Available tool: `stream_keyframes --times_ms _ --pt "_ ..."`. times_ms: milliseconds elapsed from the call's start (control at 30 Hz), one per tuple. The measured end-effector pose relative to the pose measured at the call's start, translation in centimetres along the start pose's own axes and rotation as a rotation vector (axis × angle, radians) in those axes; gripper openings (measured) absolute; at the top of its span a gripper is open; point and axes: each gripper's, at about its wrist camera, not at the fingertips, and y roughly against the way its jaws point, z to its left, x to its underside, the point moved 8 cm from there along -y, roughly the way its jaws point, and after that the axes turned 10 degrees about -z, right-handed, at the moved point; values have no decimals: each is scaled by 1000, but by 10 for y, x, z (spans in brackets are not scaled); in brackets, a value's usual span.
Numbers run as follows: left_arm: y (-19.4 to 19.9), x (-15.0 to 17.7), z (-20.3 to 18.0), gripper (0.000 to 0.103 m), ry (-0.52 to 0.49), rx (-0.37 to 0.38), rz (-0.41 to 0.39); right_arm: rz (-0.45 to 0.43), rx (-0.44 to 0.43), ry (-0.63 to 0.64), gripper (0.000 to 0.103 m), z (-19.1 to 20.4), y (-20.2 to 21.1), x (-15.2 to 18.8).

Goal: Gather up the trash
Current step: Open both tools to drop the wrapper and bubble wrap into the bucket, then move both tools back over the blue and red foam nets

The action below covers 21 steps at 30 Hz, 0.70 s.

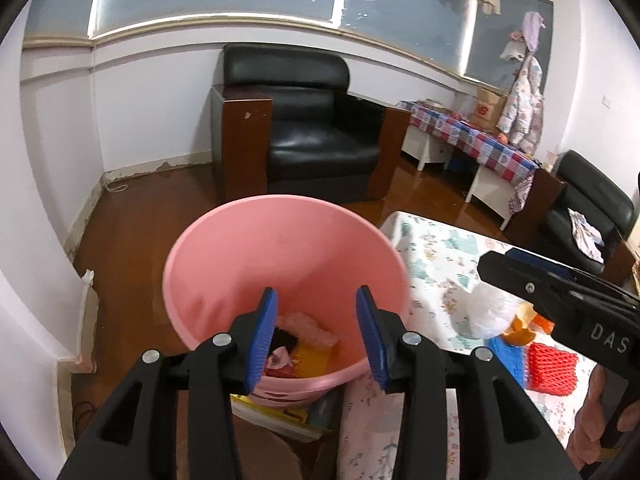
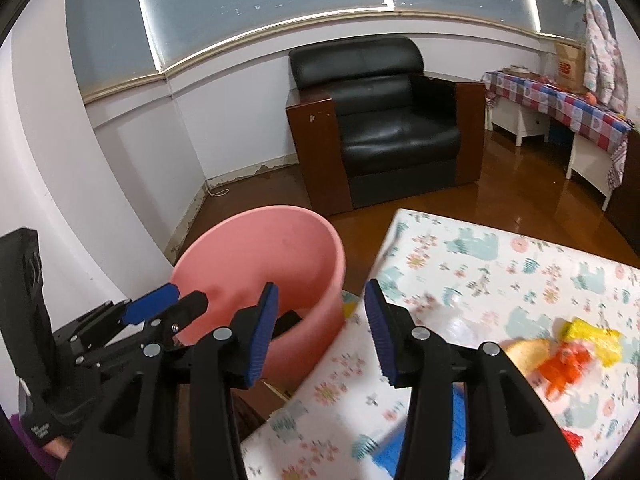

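Observation:
A pink bucket (image 1: pixel 280 264) stands beside the table and holds several scraps of trash (image 1: pixel 300 344). My left gripper (image 1: pixel 316 336) is open and empty right over the bucket's mouth. My right gripper (image 2: pixel 320 332) is open and empty above the table's left edge, next to the bucket (image 2: pixel 264 260). On the floral tablecloth (image 2: pixel 480 264) lie a yellow wrapper (image 2: pixel 592 340), an orange scrap (image 2: pixel 564 368) and a tan piece (image 2: pixel 524 352). The left wrist view shows a white crumpled bag (image 1: pixel 490 312), a red mesh piece (image 1: pixel 554 368) and a blue item (image 1: pixel 508 360) under the right gripper body (image 1: pixel 560 292).
A black leather armchair (image 1: pixel 304 128) stands behind the bucket on the wooden floor. A bench with a checked cloth (image 1: pixel 472 136) runs along the right wall. A second black chair (image 1: pixel 588 208) is at far right. Books (image 1: pixel 280 416) lie under the bucket.

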Motion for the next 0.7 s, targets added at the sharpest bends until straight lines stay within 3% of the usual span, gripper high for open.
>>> stream_keyframes --times_ms 333,700 --pt "8 0 -42 42 -43 87 3 -8 84 -36 46 -46 48 21" --pt "8 13 -91 42 -88 214 56 -8 248 -152 46 -125 101 58"
